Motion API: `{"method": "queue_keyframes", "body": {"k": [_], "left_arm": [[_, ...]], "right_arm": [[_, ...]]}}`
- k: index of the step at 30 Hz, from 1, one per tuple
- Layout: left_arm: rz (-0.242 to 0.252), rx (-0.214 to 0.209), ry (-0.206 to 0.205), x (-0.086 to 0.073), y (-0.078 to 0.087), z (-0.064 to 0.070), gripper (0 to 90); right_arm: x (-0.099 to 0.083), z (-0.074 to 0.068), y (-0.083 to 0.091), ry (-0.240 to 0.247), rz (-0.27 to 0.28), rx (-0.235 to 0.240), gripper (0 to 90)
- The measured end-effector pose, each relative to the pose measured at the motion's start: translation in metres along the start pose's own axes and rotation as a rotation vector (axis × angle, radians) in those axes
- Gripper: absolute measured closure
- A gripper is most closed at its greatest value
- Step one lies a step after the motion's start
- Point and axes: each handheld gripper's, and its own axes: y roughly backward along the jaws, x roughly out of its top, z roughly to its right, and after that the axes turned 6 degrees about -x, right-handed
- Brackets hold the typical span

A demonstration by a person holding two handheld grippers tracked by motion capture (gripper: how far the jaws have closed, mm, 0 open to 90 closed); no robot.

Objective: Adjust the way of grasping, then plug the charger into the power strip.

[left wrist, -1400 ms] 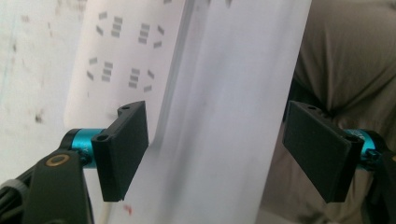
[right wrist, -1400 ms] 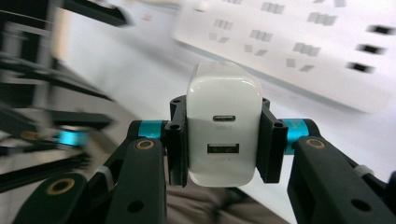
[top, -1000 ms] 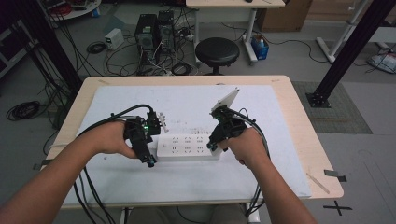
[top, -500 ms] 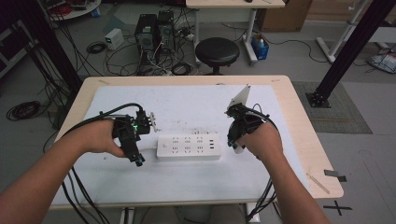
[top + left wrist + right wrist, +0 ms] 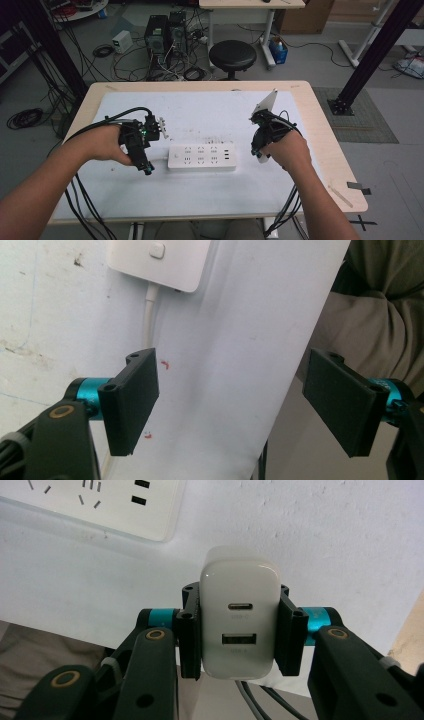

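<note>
Your right gripper (image 5: 239, 630) is pinching the charger (image 5: 239, 612) squarely across its sides, with its two USB ports facing the camera, so the prongs should be on the far side, pointing away from you; I cannot see them. The power strip (image 5: 201, 157) lies flat in the middle of the counter (image 5: 210, 200), near both hands, and in the right gripper view one corner of it (image 5: 95, 505) sits up and to the left of the charger, apart from it. Your left gripper (image 5: 240, 400) is spread wide with nothing between its jaws, hovering over the white sheet beside the strip's switch end (image 5: 160, 260), where the cord (image 5: 148, 315) comes out. To seat the charger well, I would first bring the left gripper down on that end of the strip so it cannot slide or tip. Then carry the charger over a free socket, keep its body level with the strip's face, line the prongs up with the slots, and press straight down without twisting. Keep the pinch firm, since the smooth white shell looks likely to slip between the pads if you push at an angle. Watch the trailing cables near your right hand (image 5: 282, 150) so they do not drag the strip.
</note>
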Motion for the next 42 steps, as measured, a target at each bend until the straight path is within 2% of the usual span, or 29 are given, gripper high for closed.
{"method": "queue_keyframes", "body": {"k": [2, 7, 10, 11, 12, 14, 19, 21, 25, 27, 28, 33, 35, 36, 37, 42], "left_arm": [[-0.004, -0.003, -0.004, 0.0, 0.0, 0.001, 22.6], [-0.001, -0.014, -0.018, -0.002, 0.001, 0.003, 22.6], [-0.001, -0.011, -0.031, -0.004, -0.001, 0.004, 22.6], [-0.006, -0.01, -0.042, -0.004, -0.002, 0.004, 22.6], [-0.011, -0.016, -0.047, -0.004, -0.002, 0.004, 22.6], [-0.01, -0.016, -0.043, -0.004, -0.002, 0.003, 22.6], [-0.007, -0.01, -0.059, -0.004, -0.003, 0.003, 22.7], [-0.01, -0.015, -0.066, -0.003, -0.003, 0.003, 22.7], [-0.008, -0.014, -0.07, -0.002, -0.003, 0.004, 22.7], [-0.015, -0.012, -0.077, -0.001, -0.002, 0.004, 22.7], [-0.007, -0.013, -0.074, -0.001, -0.002, 0.004, 22.7], [-0.015, -0.022, -0.09, 0.0, -0.002, 0.005, 22.7], [-0.014, -0.027, -0.092, 0.0, -0.003, 0.005, 22.7], [-0.006, -0.032, -0.077, -0.001, -0.004, 0.006, 22.7], [-0.008, -0.028, -0.084, -0.001, -0.004, 0.006, 22.7], [0.007, -0.047, -0.098, -0.003, -0.001, 0.008, 22.7]], "right_arm": [[-0.001, 0.001, 0.001, 0.008, 0.019, 0.009, 61.7], [0.0, 0.002, 0.004, 0.092, 0.024, 0.02, 61.7], [0.002, 0.001, 0.004, 0.172, 0.02, 0.038, 61.7], [0.004, 0.0, 0.004, 0.22, 0.026, 0.046, 61.7], [0.005, -0.003, 0.004, 0.275, 0.033, 0.035, 61.7], [0.008, -0.005, 0.004, 0.322, 0.035, 0.002, 61.7], [0.013, -0.009, 0.006, 0.483, 0.038, 0.03, 61.7], [0.016, -0.011, 0.006, 0.521, 0.027, 0.031, 61.7], [0.021, -0.014, 0.01, 0.586, 0.045, 0.048, 61.8], [0.022, -0.018, 0.011, 0.635, 0.041, 0.055, 61.8], [0.023, -0.019, 0.01, 0.668, 0.042, 0.049, 61.7], [0.029, -0.026, 0.01, 0.749, 0.068, 0.014, 61.8], [0.032, -0.029, 0.01, 0.777, 0.083, 0.013, 61.8], [0.034, -0.031, 0.011, 0.799, 0.082, 0.009, 61.8], [0.035, -0.033, 0.01, 0.825, 0.089, 0.013, 61.8], [0.044, -0.044, 0.006, 0.904, 0.07, -0.012, 61.8]]}}
